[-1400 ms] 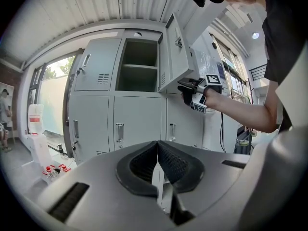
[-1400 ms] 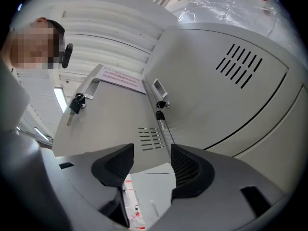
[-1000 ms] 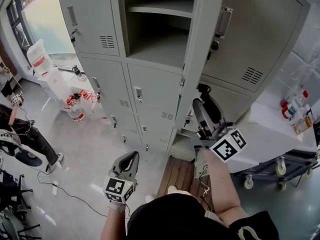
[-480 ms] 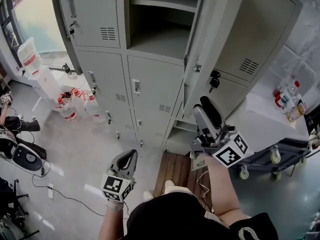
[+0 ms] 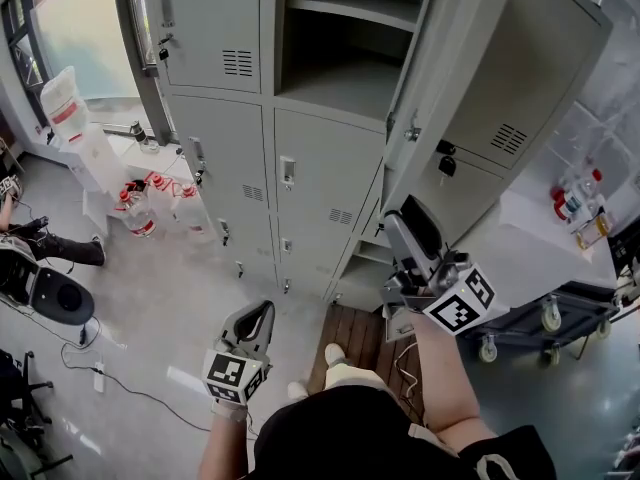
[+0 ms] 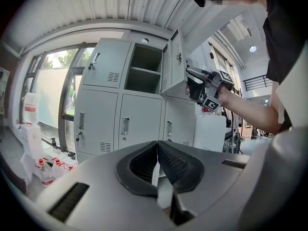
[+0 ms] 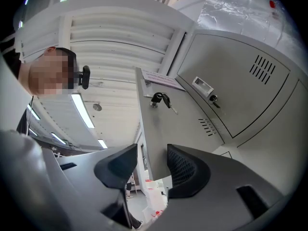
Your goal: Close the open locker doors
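Lockers wait to be shut: one open locker door (image 5: 500,88) stands swung out to the right of the upper compartment (image 5: 340,58) in the locker bank (image 5: 320,178), long axis upright, keys (image 5: 445,163) hanging from its lock. The right hand-held gripper (image 5: 408,226), jaws spread and empty, points up just below the door, whose edge lines up beyond their gap. The left hand-held gripper (image 5: 256,316), jaws pressed together on nothing, hangs low, well apart from the bank. The right looks the nearer for the push.
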{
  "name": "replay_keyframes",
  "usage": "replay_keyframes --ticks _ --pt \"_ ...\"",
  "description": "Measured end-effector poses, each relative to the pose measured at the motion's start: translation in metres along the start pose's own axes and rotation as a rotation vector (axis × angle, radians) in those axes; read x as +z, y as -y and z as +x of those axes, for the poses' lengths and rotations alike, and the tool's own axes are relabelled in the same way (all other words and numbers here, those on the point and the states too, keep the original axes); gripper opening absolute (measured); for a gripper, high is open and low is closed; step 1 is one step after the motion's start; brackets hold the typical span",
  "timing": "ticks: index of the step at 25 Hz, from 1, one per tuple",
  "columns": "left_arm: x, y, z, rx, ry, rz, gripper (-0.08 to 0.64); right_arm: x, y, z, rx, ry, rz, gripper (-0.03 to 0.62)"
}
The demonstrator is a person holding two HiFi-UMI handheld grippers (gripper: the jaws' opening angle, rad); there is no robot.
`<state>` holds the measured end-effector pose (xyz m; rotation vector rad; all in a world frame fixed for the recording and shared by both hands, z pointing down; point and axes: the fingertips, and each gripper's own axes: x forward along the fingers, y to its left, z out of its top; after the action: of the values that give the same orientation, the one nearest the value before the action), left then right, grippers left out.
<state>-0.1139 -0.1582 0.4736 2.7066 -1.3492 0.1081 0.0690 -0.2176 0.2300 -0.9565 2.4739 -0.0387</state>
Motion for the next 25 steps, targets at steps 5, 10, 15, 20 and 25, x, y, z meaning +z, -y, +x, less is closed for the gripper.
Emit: replay_keyframes --ticks 5,10,15,20,25 --pt "0.0 -0.019 -0.007 0.066 0.002 -0.011 0.02 -0.01 0.0 0.025 0.039 -0.001 0.035 0.198" --pt "0.003 -0.037 -0.01 0.143 0.011 -0.008 0.02 -0.021 0.0 0.055 0.117 -0.021 0.052 0.199" --pt "0.013 -0.059 -0.012 0.243 0.014 -0.032 0.02 -0.033 0.006 0.086 0.178 -0.032 0.092 0.199" --pt "0.007 -0.072 -0.011 0.299 0.0 -0.024 0.02 -0.046 0.016 0.115 0.234 -0.043 0.122 0.196" --pt "0.006 -0.085 -0.013 0.369 -0.014 -0.031 0.02 -0.055 0.027 0.141 0.278 -0.037 0.173 0.196"
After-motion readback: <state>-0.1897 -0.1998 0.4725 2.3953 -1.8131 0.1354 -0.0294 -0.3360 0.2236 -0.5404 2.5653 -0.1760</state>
